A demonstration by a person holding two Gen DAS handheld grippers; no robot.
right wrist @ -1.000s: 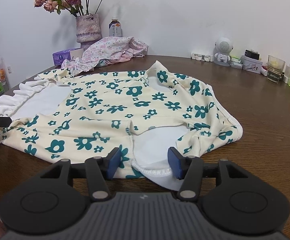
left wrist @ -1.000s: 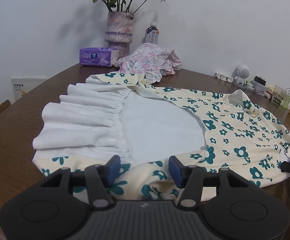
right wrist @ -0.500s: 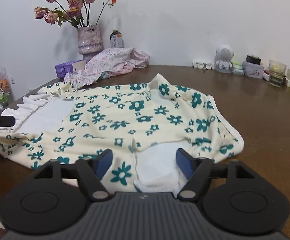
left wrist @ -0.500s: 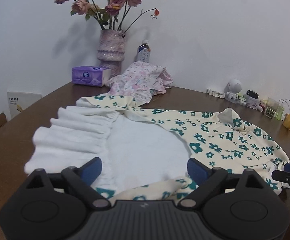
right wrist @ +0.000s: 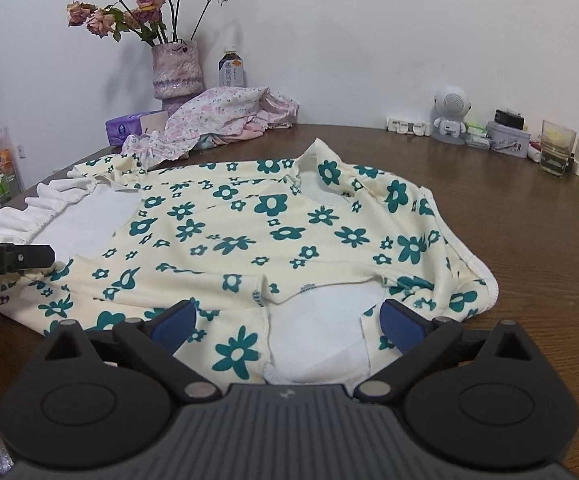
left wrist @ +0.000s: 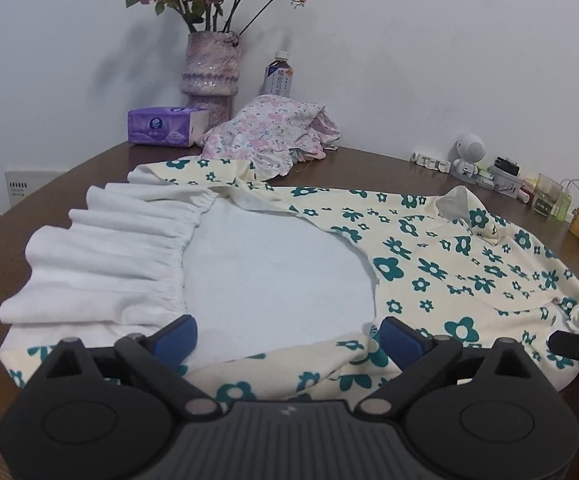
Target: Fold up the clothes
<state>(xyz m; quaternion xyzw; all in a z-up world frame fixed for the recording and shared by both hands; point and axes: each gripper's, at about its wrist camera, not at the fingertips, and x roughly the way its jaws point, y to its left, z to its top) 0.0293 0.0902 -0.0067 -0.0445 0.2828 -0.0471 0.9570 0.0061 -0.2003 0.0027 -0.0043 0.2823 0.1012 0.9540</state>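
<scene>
On the brown table (left wrist: 389, 168), as recorded by the left wrist view, a cream dress with green flowers (left wrist: 429, 268) was laid flat, its white ruffled hem (left wrist: 101, 256) turned toward the left, and the left gripper (left wrist: 287, 334) was found with jaws opening wide above the near edge of the cloth, nothing being pinched by the blue pads (left wrist: 177, 334). From the right wrist view the same dress (right wrist: 249, 232) was catalogued spread across the table (right wrist: 509, 208), the right gripper (right wrist: 287, 322) likewise opening, its pads straddling but not pressing the near white patch, while a vase of roses (right wrist: 177, 66), a bottle (right wrist: 231, 68) and a pink floral garment (right wrist: 225, 114) were noted behind.
</scene>
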